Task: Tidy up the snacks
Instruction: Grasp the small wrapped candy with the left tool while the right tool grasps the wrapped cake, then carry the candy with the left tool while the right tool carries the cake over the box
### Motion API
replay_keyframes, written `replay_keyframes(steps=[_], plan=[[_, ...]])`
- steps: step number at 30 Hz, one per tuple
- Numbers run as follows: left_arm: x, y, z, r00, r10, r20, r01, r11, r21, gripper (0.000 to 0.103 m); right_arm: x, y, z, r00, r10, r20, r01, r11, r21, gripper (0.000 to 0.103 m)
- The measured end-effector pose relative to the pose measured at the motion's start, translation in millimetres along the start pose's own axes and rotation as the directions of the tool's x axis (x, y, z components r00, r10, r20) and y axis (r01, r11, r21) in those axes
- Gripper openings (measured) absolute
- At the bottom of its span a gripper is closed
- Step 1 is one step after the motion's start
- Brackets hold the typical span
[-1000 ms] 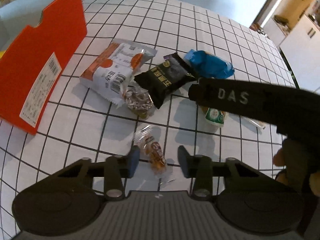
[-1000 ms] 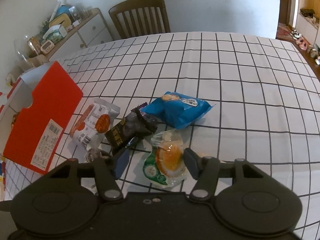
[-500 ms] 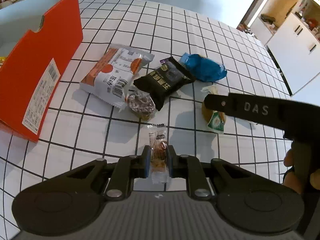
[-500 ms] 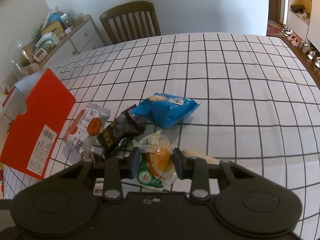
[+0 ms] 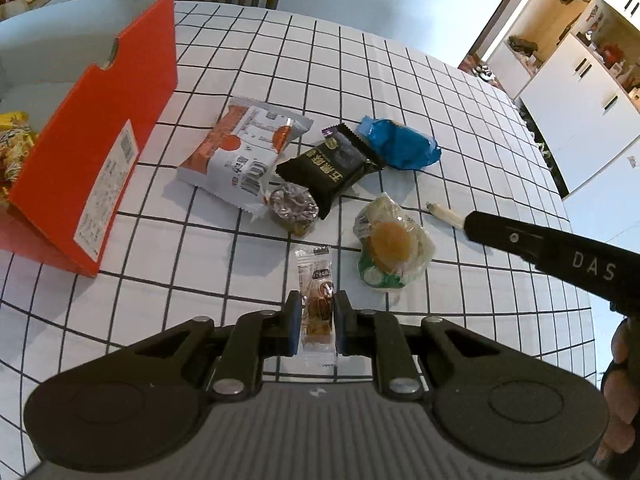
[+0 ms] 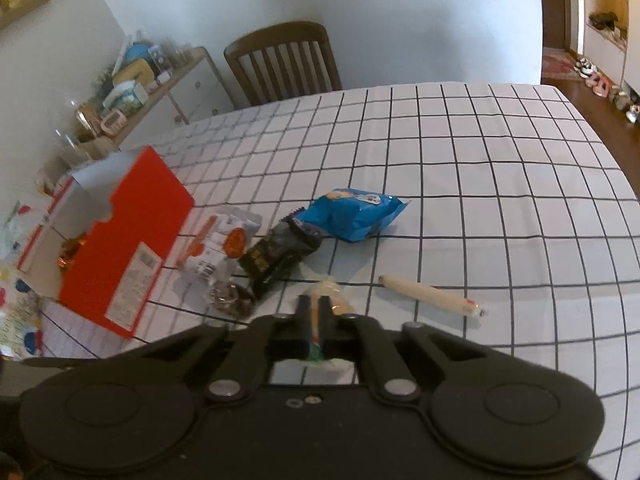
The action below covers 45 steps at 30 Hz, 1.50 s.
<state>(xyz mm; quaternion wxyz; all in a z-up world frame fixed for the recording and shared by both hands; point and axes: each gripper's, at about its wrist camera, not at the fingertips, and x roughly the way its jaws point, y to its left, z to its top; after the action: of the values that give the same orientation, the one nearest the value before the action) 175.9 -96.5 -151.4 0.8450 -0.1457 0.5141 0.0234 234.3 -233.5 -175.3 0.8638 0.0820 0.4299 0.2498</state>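
left tongs [image 5: 317, 316] – clamped on narrow snack packet [image 5: 316, 292]

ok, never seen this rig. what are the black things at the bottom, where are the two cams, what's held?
No robot: a person holds a two-finger hand-held gripper in each hand, with a fisheye camera on each looking along its fingers. In the left view, the left hand-held gripper is shut on a small clear snack packet. In the right view, the right hand-held gripper pinches the clear orange-and-green packet. On the checked tablecloth lie a blue bag, a black packet, a white-orange packet and an open orange box.
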Motion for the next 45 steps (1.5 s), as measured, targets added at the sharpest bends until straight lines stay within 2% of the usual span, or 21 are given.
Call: replay_keyframes(steps=[2,3,5,8,10,12,15,22,25,28,34,45], plan=[[-2,4,-1,1.000,-0.001,0.001,0.001,1.000,-0.008,0.016,-3,1,-1,1.000,-0.019,0.011,0.020,1.000,-0.020,0.002],[-3,5,-2,1.000,-0.001,0.001,0.001,1.000,-0.012,0.016,-3,1,-1,1.000,-0.025,0.016,0.025,0.999,-0.021,0.005],[-5,8,-4,1.000,-0.003,0.000,0.003,1.000,-0.019,0.016,-1,-4,-1,1.000,-0.024,0.006,0.024,1.000,0.001,0.018],[-10,12,-8,1.000,-0.005,0.000,0.005,1.000,-0.026,0.016,2,-5,-4,1.000,-0.013,-0.005,0.013,1.000,0.002,0.022],[-14,16,-10,1.000,-0.005,0.001,0.005,1.000,-0.031,0.016,8,-2,-7,1.000,-0.018,-0.014,0.017,0.999,-0.030,0.034],[-18,19,-13,1.000,0.000,0.004,0.001,0.999,-0.035,0.016,18,0,-9,0.999,-0.031,-0.026,0.029,0.998,-0.054,0.060],[-23,26,-17,1.000,0.006,0.005,-0.005,0.999,-0.048,0.016,33,2,-13,0.997,-0.057,-0.045,0.054,0.996,-0.070,0.063],[-31,37,-22,1.000,0.010,0.004,-0.010,0.997,-0.074,0.016,57,9,-16,0.995,-0.059,-0.077,0.053,0.995,-0.087,0.063],[-33,39,-24,1.000,0.007,0.005,-0.007,0.997,-0.077,0.016,61,14,-16,0.995,-0.054,-0.085,0.045,0.994,-0.097,0.055],[-35,40,-25,1.000,0.002,0.006,-0.001,0.997,-0.078,0.016,62,18,-18,0.995,-0.032,-0.095,0.022,0.994,-0.105,0.038],[-38,41,-24,1.000,-0.012,0.006,0.013,0.997,-0.076,0.016,56,23,-21,0.995,-0.056,-0.079,0.048,0.993,-0.110,0.035],[-54,45,-15,0.998,-0.060,0.017,0.060,0.997,-0.049,0.016,3,46,-26,0.999,-0.016,-0.043,0.010,0.992,-0.122,0.034]])
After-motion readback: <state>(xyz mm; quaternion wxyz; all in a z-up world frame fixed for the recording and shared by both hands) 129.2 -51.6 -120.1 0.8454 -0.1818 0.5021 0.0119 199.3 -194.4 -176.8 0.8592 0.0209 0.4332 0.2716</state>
